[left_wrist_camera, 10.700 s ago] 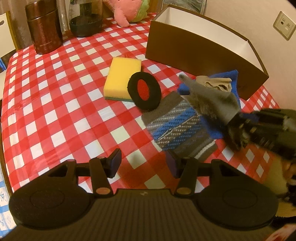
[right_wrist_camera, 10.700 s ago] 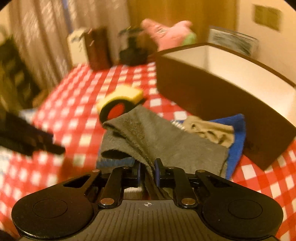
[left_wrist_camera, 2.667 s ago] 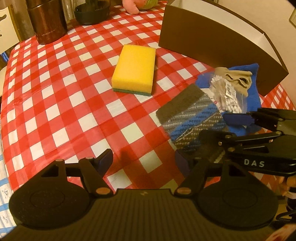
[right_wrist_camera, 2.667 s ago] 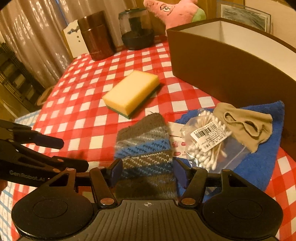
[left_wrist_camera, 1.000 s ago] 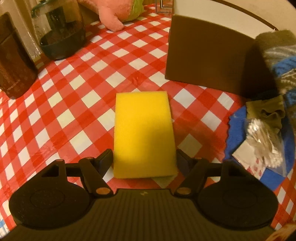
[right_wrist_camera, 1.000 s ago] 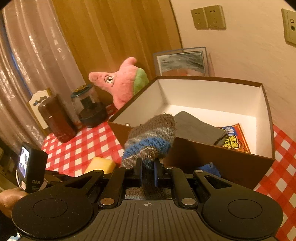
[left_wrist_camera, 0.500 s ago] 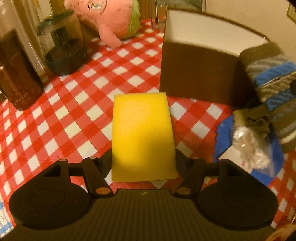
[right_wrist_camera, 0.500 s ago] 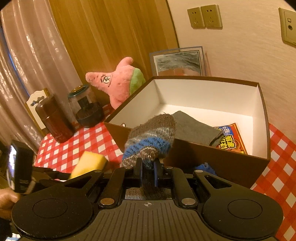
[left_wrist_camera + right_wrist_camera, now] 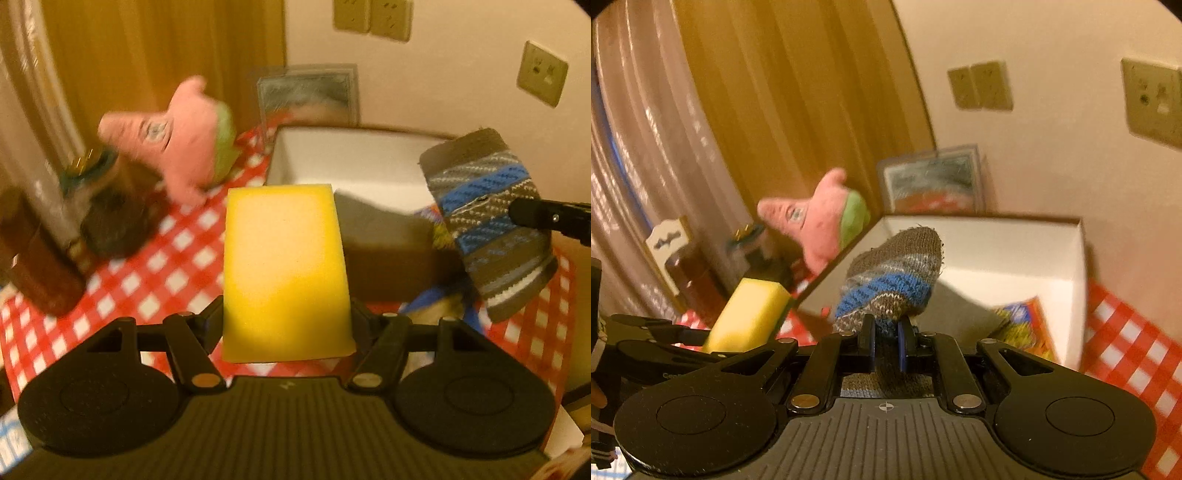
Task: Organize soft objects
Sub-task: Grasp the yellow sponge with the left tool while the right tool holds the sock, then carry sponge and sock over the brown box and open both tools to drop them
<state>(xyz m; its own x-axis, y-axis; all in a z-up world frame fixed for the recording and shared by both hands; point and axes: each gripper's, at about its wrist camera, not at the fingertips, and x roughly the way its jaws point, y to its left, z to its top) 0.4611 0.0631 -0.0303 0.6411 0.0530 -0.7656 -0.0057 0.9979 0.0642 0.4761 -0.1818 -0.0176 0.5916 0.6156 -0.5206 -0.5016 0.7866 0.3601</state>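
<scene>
Sponge (image 9: 284, 273) now lifted off the counter (image 9: 155, 266) in left jaws; right jaws pinch sock (image 9: 890, 284); box (image 9: 369, 162) at one o'clock, both nearly stowed.

Yellow sponge (image 9: 286, 273): rectangular block, raised off the checked cloth, pinched at its near end, long axis pointing toward the box (image 9: 384, 258).
Knitted sock (image 9: 890, 286): grey-brown with blue stripes, limp, held aloft above the open brown box, white inside.
</scene>
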